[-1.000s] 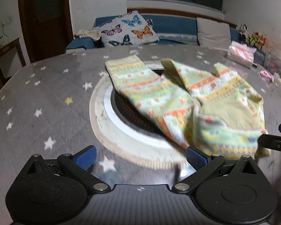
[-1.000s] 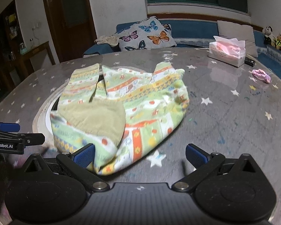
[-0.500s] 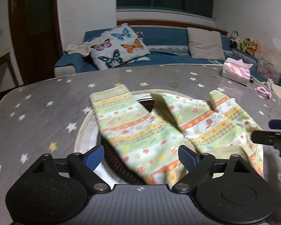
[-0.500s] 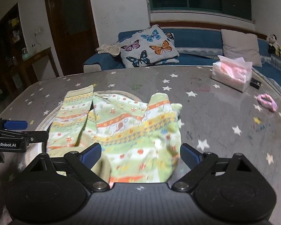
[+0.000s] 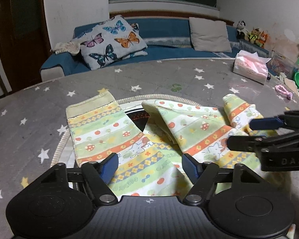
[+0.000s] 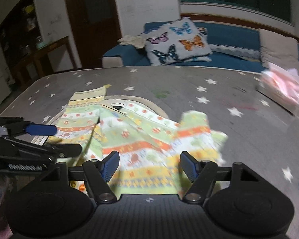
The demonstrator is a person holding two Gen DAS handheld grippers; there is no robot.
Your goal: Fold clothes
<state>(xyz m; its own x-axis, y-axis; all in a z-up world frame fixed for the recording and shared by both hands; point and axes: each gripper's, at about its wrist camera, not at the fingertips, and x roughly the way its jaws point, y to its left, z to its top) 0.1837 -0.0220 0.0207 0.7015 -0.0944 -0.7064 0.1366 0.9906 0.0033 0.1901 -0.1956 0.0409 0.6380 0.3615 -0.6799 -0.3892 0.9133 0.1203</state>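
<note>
A pair of green, yellow and orange patterned child's trousers (image 5: pixel 129 139) lies crumpled on the grey star-print table (image 5: pixel 29 103), legs pointing away. It also shows in the right wrist view (image 6: pixel 145 145). My left gripper (image 5: pixel 148 164) is open, its blue pads on either side of the trousers' near part. My right gripper (image 6: pixel 148 164) is open over the trousers' near edge; it also shows in the left wrist view (image 5: pixel 269 131) at the right, over the right leg. The left gripper shows at the left of the right wrist view (image 6: pixel 41 139).
A round hot-plate inset (image 5: pixel 135 113) sits under the trousers. A pink tissue pack (image 5: pixel 251 67) and a pink hair tie (image 5: pixel 283 91) lie at the table's far right. A blue sofa with a butterfly pillow (image 5: pixel 113 39) stands behind the table.
Both grippers have moved forward over the trousers and closer together. The near part of the trousers now lies between both pairs of fingers; the folded-over waist is out of sight.
</note>
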